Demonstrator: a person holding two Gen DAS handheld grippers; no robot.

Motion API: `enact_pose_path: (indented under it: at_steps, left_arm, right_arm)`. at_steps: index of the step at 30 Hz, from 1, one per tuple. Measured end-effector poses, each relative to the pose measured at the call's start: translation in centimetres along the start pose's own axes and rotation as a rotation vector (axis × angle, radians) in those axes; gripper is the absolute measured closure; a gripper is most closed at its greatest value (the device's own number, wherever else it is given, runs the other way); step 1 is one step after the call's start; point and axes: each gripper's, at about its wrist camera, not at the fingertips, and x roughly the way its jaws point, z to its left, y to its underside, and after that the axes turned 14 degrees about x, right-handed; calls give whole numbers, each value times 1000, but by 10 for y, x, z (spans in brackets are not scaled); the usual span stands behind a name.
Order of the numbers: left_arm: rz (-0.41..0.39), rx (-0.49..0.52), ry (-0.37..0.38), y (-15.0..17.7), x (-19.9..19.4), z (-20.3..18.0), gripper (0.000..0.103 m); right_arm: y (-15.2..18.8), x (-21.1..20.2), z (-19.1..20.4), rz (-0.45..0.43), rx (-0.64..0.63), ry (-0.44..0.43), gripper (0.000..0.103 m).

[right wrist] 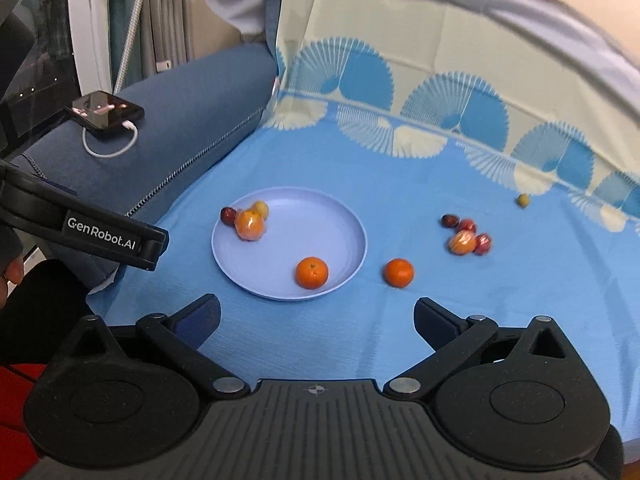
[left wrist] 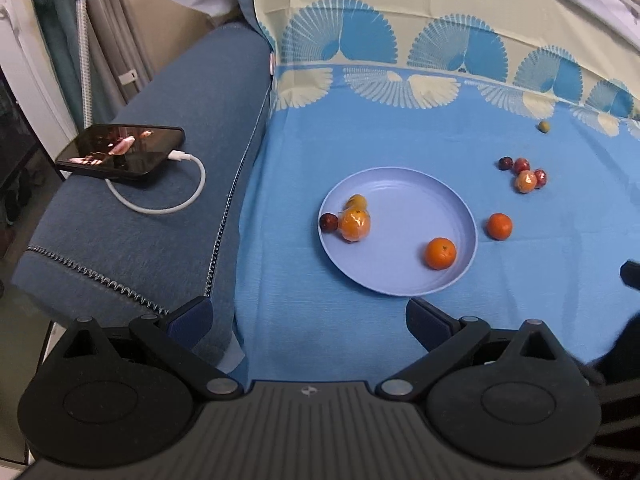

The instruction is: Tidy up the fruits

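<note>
A pale blue plate point(left wrist: 400, 196) point(right wrist: 320, 216) lies on the blue cloth. On it are an orange point(left wrist: 440, 253) point(right wrist: 311, 272), a wrapped orange point(left wrist: 354, 224) point(right wrist: 249, 225), a small yellow fruit point(left wrist: 357, 201) and a dark red fruit point(left wrist: 328, 222) point(right wrist: 228, 214). Right of the plate a second orange point(left wrist: 499, 226) point(right wrist: 398, 272) rests on the cloth. Farther right is a cluster of red fruits with a wrapped one point(left wrist: 525, 181) point(right wrist: 464, 242), and a small green fruit point(left wrist: 543, 126) point(right wrist: 522, 200). My left gripper point(left wrist: 308, 316) stands open and empty, short of the plate. My right gripper point(right wrist: 316, 316) is also open and empty.
A phone point(left wrist: 120, 151) point(right wrist: 105, 112) on a white charging cable lies on the blue sofa arm point(left wrist: 160, 216) at the left. The patterned cloth rises up the backrest point(left wrist: 440, 12) behind the fruits. The left gripper's body point(right wrist: 100, 232) shows at the left of the right wrist view.
</note>
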Motion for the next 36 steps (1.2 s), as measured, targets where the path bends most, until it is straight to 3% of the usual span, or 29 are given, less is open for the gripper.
enact_pose_path:
  at_steps: [16,36]
  left_arm:
    - [-76,22,-29,14,-43,-9,0]
    - [-55,59,-11,11,-32,-14,0]
  right_arm:
    - [6,-45,1,-127,-1,2,1]
    - [3,-38,-4,-93,27,10,1]
